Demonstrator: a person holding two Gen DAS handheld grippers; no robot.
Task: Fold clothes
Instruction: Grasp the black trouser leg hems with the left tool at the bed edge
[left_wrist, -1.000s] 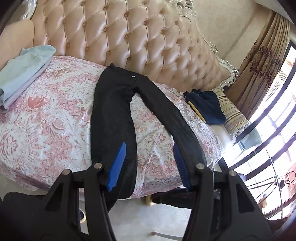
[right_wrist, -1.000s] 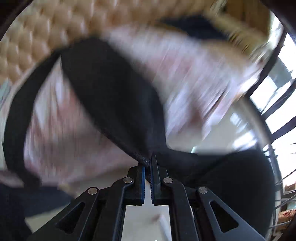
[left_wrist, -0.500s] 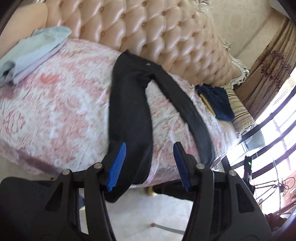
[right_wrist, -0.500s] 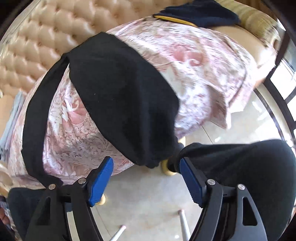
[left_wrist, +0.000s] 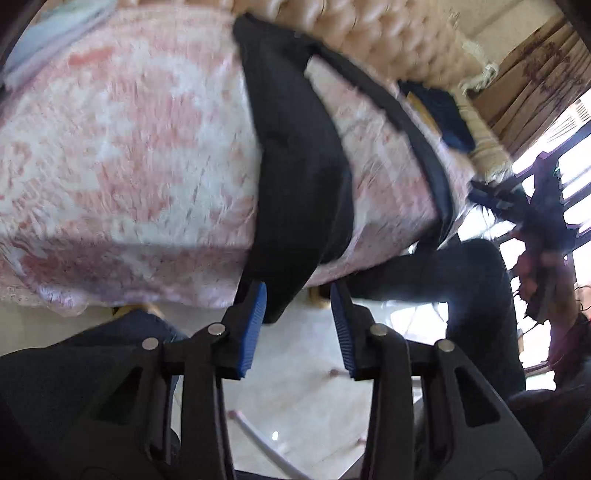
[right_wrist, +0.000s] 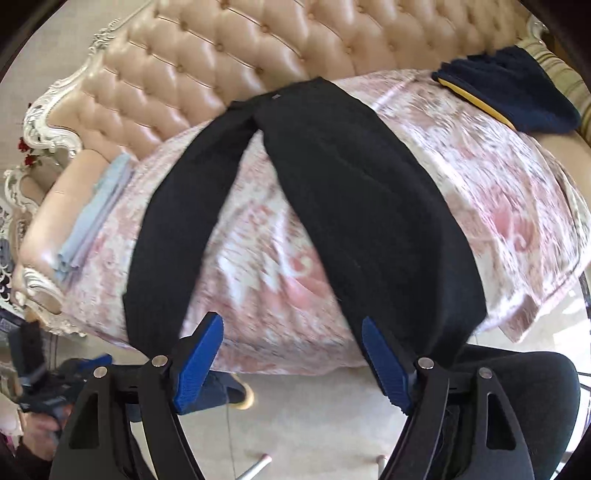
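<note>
Both wrist cameras look steeply down from the bed's foot edge toward the tufted headboard (right_wrist: 229, 66). The left view sits close to one hanging trouser hem (blurred). Both views share the black trousers (right_wrist: 369, 192) and pink bedspread (left_wrist: 110, 140).

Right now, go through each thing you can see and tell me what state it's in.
Black trousers: spread flat on the bed, legs apart, hems hanging over the edge.
Blue garment: folded, at the bed's far side.
Navy garment: folded, on the other side.
Left gripper: jaws open, just been closing, around one hem.
Right gripper: jaws open, just opened, empty.
</note>
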